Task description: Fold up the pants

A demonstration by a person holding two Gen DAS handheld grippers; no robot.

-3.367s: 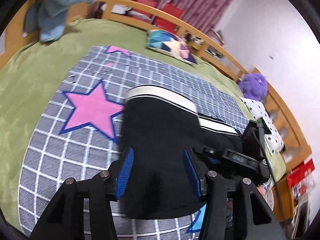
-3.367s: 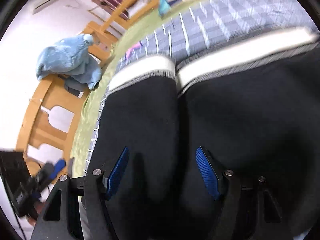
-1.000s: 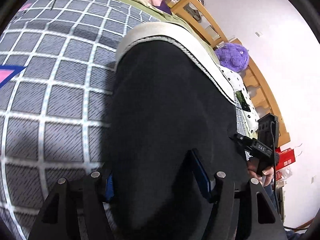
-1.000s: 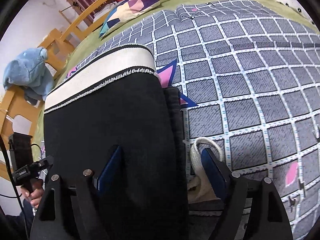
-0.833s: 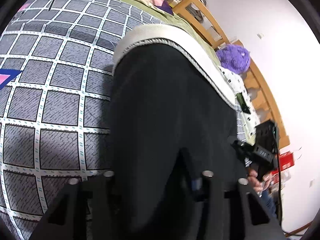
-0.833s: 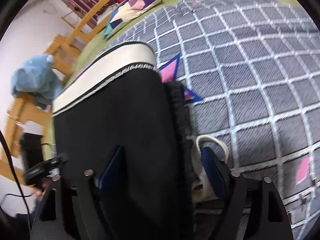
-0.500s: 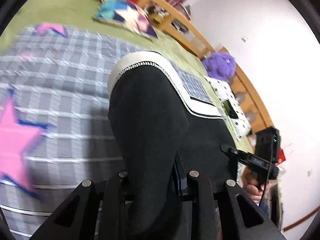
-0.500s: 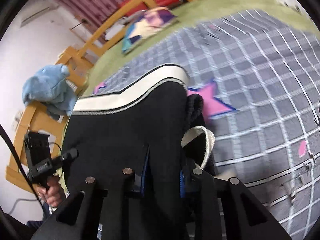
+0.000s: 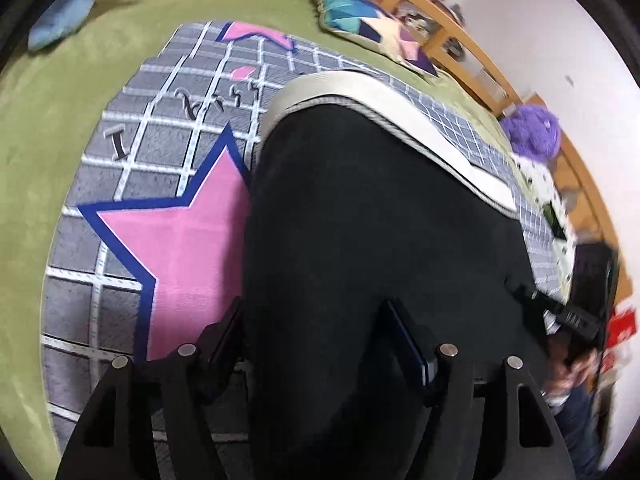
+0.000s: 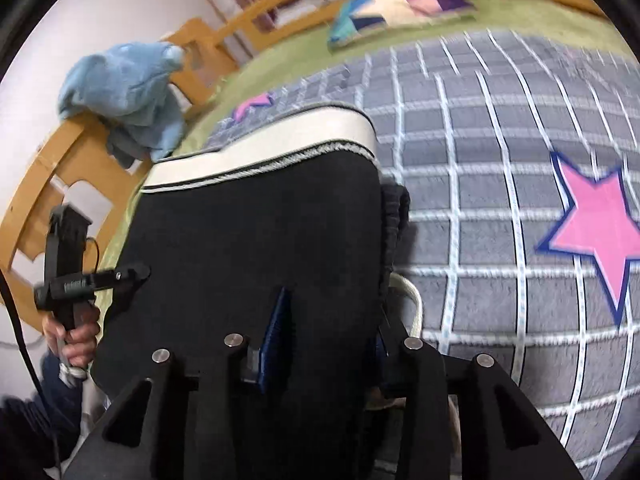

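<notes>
- The left gripper point(image 9: 320, 340) is seen with jaws just opened wide, black pants point(image 9: 360, 220) lying between the pads, ungripped.
- The right gripper point(image 10: 328, 332), jaws just parting, straddles the pants' fold on the checked blanket point(image 10: 480, 200).

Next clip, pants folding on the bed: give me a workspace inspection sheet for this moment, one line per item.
Surface: grey checked blanket with pink stars, over a green bedspread.
Job's things: black pants, folded, cream waistband at the far end; a cream drawstring loop sticks out at one side.
Clutter: patchwork pillow, purple plush toy, blue cloth hung over the bed rail.
Grippers: left gripper open, jaws astride the pants, just opened; right gripper jaws just widening, pants between them, grip unclear.
Cables: a black cable by the left hand.
Surroundings: wooden bed rail, white wall, red curtain.
</notes>
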